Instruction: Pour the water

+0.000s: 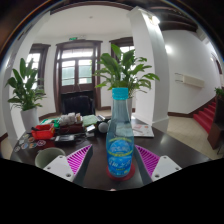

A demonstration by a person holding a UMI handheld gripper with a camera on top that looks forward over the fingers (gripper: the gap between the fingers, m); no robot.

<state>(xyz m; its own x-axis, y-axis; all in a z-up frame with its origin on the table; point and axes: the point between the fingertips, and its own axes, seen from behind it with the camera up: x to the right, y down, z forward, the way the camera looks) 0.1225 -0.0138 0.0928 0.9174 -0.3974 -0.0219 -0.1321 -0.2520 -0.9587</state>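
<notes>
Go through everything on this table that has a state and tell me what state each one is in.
Water bottle: upright on the table, cap on, blue label, standing between the tongs.
Tongs: open, a gap at either side of the bottle, not pressing it.
Cup: upright, left of the tongs; contents not visible.
Red container: resting on the table beyond the cup.
Door: shut.

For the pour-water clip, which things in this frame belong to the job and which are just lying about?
Job:
- water bottle, blue cap and label, upright on the dark table, standing between the fingers
- gripper, open, gaps either side of the bottle
- possibly the pale bowl beside the left finger, as a receiver

Lying about:
- red item
- clutter behind the bottle
- potted plants
</notes>
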